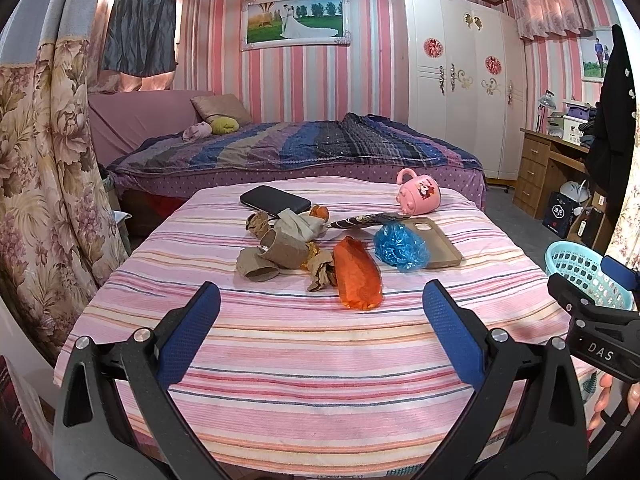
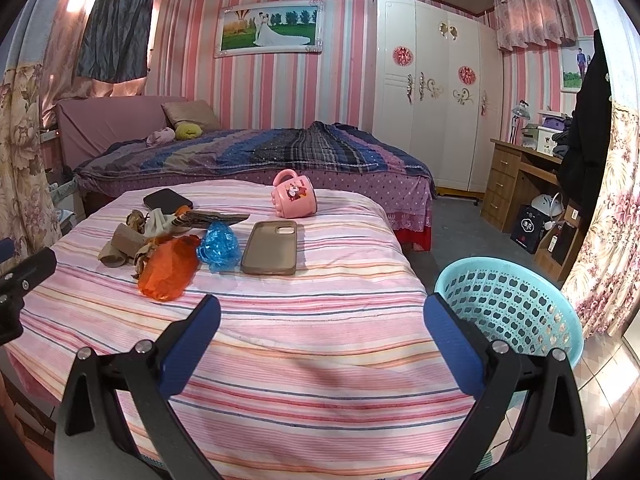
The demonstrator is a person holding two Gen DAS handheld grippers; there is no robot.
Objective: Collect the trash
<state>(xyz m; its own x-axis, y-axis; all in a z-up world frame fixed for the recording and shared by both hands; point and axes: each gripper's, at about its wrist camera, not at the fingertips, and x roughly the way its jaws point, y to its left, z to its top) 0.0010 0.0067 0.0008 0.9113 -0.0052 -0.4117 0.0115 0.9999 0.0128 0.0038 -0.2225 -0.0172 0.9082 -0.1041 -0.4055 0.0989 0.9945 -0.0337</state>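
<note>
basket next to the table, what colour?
Light turquoise basket with a perforated wall; clearest in the right wrist view.

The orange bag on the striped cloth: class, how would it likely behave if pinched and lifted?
The orange bag looks like thin, crinkled translucent plastic, so it is probably floppy and light, and would sag rather than hold shape. Its glossy surface suggests it may slip between fingers. Lying flat, it seems unlikely to roll.

Pink mug (image 2: 295, 195) on its side at the striped surface (image 2: 320, 340) far edge, centre frame. Empty phone case (image 2: 271, 253) just below it; black phone (image 2: 168, 200) upper left.
</note>
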